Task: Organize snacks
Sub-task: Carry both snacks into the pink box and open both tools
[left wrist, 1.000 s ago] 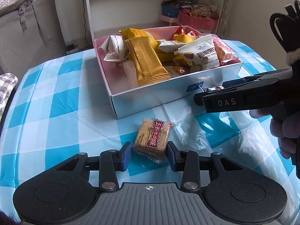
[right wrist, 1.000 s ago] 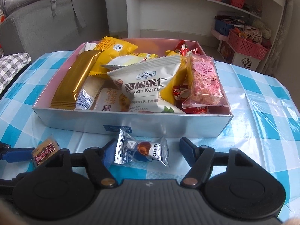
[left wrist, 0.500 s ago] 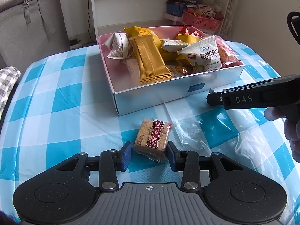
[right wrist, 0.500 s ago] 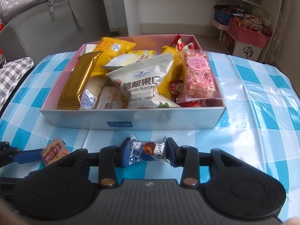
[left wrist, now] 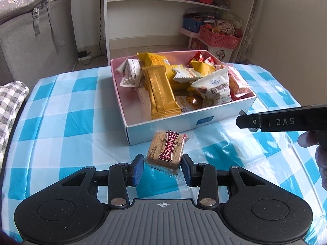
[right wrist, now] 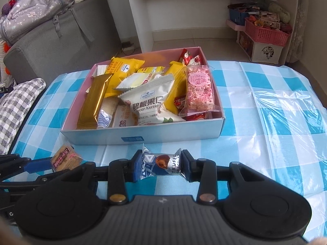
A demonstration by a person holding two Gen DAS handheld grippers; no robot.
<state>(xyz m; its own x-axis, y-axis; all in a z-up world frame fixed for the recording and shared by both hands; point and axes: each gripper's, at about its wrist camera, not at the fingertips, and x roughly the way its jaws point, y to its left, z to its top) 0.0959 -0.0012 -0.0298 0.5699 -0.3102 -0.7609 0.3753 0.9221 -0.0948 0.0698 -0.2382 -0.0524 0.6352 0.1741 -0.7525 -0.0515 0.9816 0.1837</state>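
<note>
Two snacks, biscuit (left wrist: 166, 151) between fingers (left wrist: 137, 169)

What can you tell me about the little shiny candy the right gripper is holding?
The truffle chocolate candy is a small sweet in a shiny silver and blue foil wrapper with twisted ends. A round brown chocolate is pictured on it, beside the word TRUFFLE. It lies sideways between the blue pads of the right gripper, which press on both ends. It sits in front of the snack box, outside it, above the blue checked tablecloth.
</note>
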